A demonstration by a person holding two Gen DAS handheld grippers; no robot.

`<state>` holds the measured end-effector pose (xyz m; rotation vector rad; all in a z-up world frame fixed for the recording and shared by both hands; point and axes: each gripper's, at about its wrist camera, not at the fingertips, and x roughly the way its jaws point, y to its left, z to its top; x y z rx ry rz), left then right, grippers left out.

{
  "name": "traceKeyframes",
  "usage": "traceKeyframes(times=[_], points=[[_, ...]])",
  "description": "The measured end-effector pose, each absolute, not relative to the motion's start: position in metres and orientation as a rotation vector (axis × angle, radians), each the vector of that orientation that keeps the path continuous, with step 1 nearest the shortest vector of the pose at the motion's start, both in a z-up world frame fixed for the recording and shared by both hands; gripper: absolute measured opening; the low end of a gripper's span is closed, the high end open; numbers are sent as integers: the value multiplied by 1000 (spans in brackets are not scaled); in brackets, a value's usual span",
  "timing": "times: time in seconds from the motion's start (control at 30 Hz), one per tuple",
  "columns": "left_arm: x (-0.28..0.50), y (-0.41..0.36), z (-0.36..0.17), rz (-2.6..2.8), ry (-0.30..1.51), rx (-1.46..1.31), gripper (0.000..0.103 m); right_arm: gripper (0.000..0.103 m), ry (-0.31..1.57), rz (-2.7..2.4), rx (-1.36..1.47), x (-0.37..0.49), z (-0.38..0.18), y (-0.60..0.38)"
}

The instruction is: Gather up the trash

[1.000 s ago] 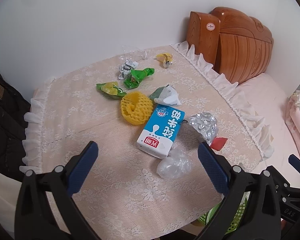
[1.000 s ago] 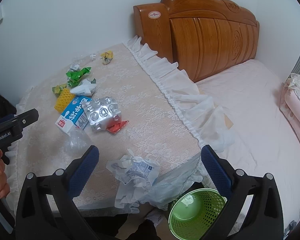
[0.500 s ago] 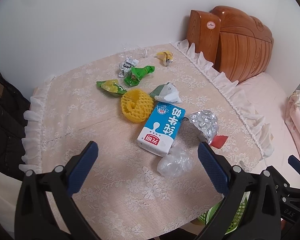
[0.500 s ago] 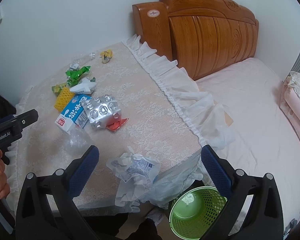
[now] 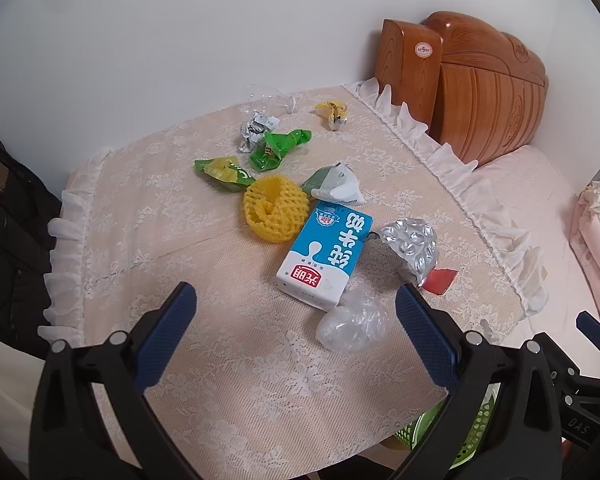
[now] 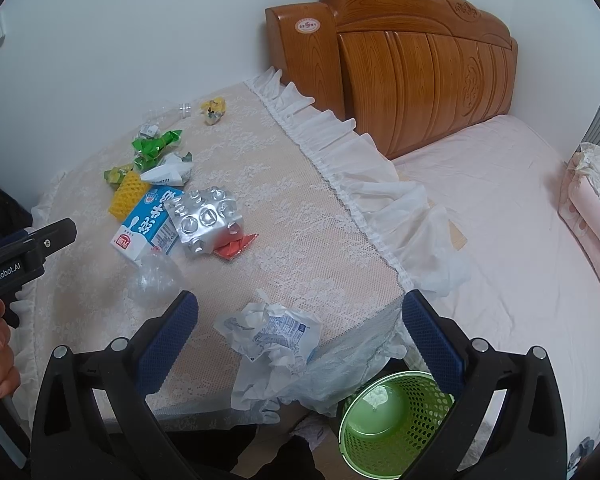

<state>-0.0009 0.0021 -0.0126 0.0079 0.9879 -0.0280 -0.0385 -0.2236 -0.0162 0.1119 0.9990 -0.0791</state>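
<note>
Both wide apart, nothing held: left gripper (image 5: 296, 316) hovering near side of milk carton (image 5: 325, 254), right gripper (image 6: 300, 320) over crumpled white wrapper (image 6: 270, 332), nearer than the carton. Best pinched at its bunched middle, then dropped into green basket (image 6: 396, 420) below.

milk carton (image 5: 325, 255) on table (image 5: 180, 208), basket (image 6: 396, 420) below
</note>
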Motion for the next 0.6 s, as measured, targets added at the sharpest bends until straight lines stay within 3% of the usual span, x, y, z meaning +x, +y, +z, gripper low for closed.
traceKeyframes(times=[0.6], points=[[-2,6,-16,-27,991,6,95,101,1001,-80,110,-40,-17,-222]])
